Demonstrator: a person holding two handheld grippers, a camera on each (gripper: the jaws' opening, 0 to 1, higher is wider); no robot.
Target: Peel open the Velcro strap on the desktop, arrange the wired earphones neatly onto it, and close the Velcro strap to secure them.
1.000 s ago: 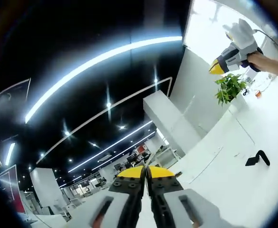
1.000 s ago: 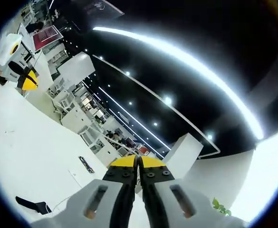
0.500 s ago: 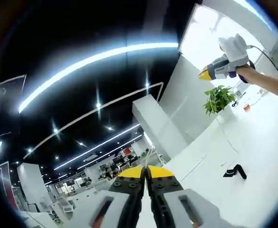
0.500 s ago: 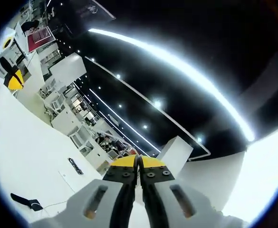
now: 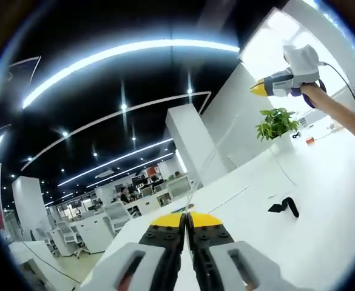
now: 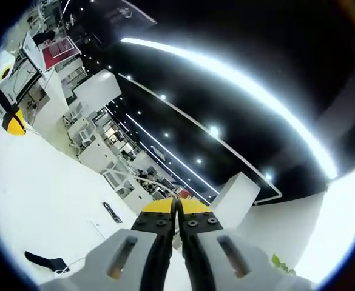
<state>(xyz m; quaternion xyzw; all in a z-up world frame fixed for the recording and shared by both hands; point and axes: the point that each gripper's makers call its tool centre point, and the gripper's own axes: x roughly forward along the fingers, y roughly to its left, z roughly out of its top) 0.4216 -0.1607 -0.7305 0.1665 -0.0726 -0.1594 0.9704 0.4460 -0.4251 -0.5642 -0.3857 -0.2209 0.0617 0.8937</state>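
- While both views are tipping down from the ceiling, the left gripper [image 5: 187,219] and right gripper [image 6: 178,207] are staying pressed shut, holding nothing.
- The strap [image 5: 284,207] is lying untouched on the white desk [image 5: 323,236], well apart.
- Peeling is not yet beginning.

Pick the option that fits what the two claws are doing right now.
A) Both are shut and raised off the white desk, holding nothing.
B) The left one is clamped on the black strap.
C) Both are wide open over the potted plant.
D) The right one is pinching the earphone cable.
A: the left claw and right claw each show jaws pressed together, empty, while the black Velcro strap lies alone on the desk.
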